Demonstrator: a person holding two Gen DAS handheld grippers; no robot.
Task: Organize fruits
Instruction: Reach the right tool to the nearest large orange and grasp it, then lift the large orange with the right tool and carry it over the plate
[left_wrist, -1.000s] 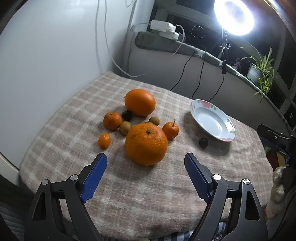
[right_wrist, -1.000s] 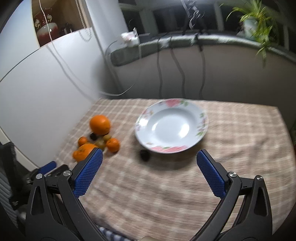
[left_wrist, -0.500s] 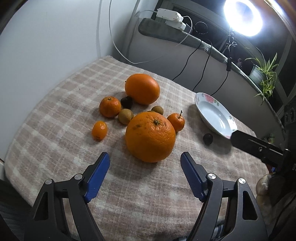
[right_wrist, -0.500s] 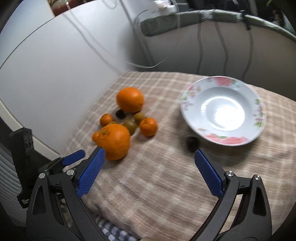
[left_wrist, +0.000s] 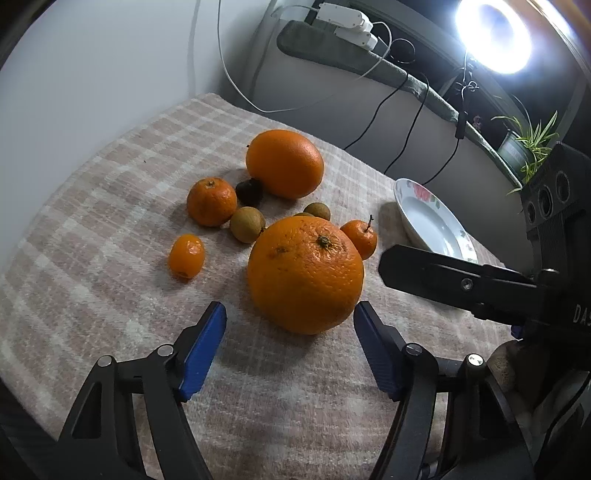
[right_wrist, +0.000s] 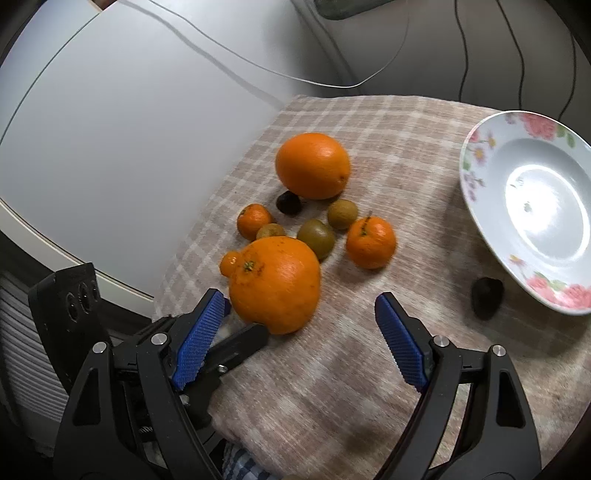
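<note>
The jaws of the left gripper (left_wrist: 290, 326) are spread wide and hold nothing. Against the picture half a second ago they have been brought closer to the big orange (left_wrist: 304, 275), which now sits at twelve o'clock just beyond the blue pads, not yet between them and not touched. The jaws of the right gripper (right_wrist: 301, 325) are likewise apart and empty; that gripper has been swung from the plate toward the fruit, so the same big orange (right_wrist: 275, 282) now lies at eleven o'clock, close to its left pad. One of its black fingers is seen in the left wrist view at three o'clock, near the orange.

Beyond the big orange, the rest of the fruit lies untouched on the checked cloth (left_wrist: 92, 240): a tangerine with a stem (left_wrist: 360, 238) at one o'clock, small brown fruits (left_wrist: 246, 224) and a second large orange (left_wrist: 284, 162) at twelve, a tangerine (left_wrist: 211, 201) and a small oval orange fruit (left_wrist: 186, 256) at eleven. The plate (right_wrist: 480, 206) stands empty at two o'clock, with a dark fruit (right_wrist: 487, 297) beside its rim.

The sorting is judged barely begun; both grippers converging on one orange risks a collision.
</note>
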